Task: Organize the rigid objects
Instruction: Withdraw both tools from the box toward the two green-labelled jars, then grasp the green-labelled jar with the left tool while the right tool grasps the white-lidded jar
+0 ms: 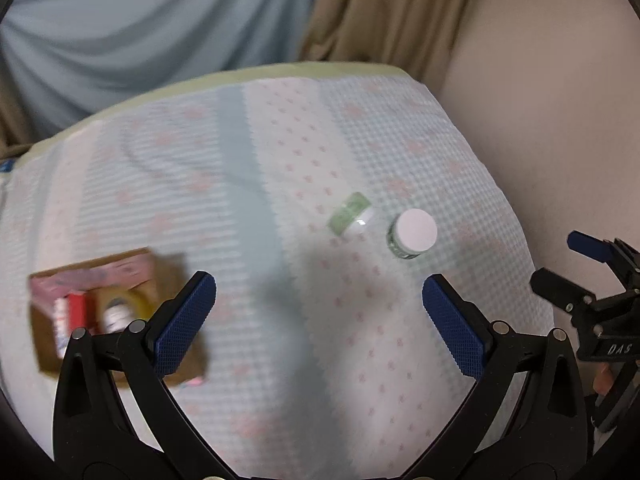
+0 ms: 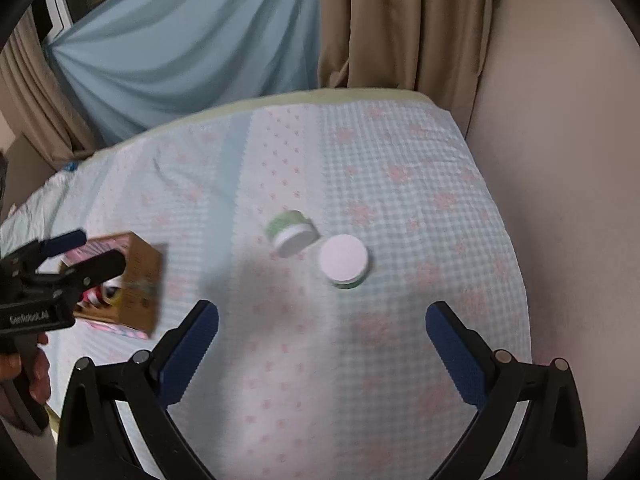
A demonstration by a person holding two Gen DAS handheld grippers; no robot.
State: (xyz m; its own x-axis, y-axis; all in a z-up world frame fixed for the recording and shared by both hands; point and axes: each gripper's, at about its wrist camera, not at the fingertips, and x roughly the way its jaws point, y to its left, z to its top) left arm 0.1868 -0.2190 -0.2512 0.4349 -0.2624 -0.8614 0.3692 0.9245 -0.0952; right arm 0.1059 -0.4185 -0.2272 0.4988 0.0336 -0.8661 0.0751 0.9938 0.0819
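Two small green jars lie on the patterned cloth. One jar (image 1: 412, 234) (image 2: 344, 261) stands upright with a white lid. The other jar (image 1: 350, 215) (image 2: 291, 233) is tipped on its side just left of it. An open cardboard box (image 1: 116, 312) (image 2: 136, 284) holds several items, among them a red packet and a yellow tape roll. My left gripper (image 1: 319, 300) (image 2: 82, 248) is open, hanging above the cloth between box and jars. Further right, my right gripper (image 2: 322, 320) (image 1: 560, 264) is open too and holds nothing, short of the jars.
The cloth-covered surface (image 1: 280, 160) ends at a pale green edge at the back. Blue and tan curtains (image 2: 192, 40) hang behind it. A beige wall (image 2: 560, 160) runs along the right side. A hand (image 2: 28, 376) holds the left gripper's handle.
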